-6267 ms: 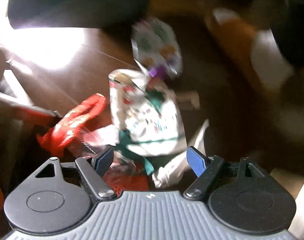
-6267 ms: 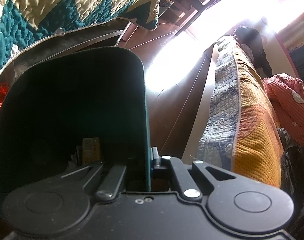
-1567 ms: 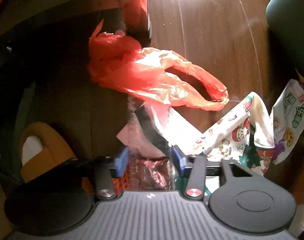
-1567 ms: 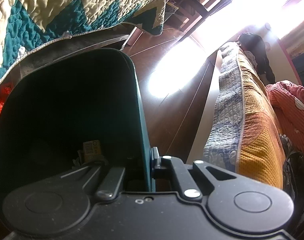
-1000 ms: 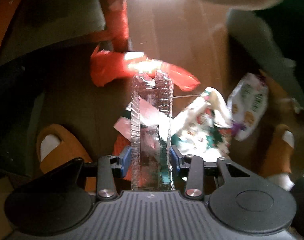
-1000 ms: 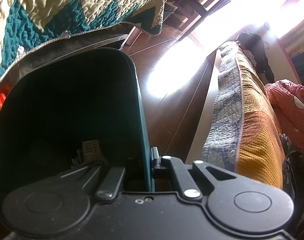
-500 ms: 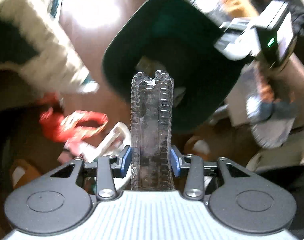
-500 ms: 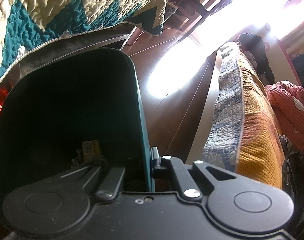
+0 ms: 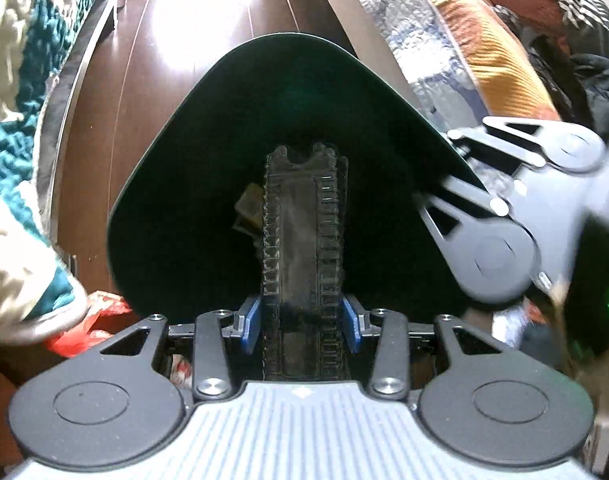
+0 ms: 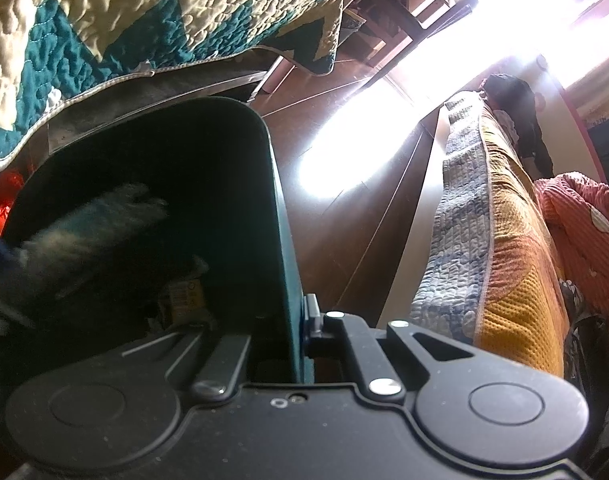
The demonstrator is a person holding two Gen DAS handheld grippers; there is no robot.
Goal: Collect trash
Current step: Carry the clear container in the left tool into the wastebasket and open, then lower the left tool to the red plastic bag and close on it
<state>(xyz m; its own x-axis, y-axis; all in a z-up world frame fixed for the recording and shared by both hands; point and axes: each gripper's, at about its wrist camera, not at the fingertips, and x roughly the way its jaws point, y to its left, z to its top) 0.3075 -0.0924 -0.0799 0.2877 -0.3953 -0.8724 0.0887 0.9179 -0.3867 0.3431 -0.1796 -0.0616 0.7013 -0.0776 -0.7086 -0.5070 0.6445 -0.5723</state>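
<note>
A clear ridged plastic tray stands upright between the blue pads of my left gripper, which is shut on it. The tray hangs over the mouth of a dark green bin. In the right wrist view the tray shows as a blur entering the bin from the left. My right gripper is shut on the bin's wall, and the left wrist view shows it clamped on the rim at the right. A small yellow carton lies inside the bin.
A red plastic bag lies on the dark wood floor at the lower left. A teal and cream quilt hangs at the left. A sofa with a blue and orange cover runs along the right.
My left gripper has lifted the clear tray off the floor litter and swung it over the bin's mouth. The right gripper and the bin have stayed still.
</note>
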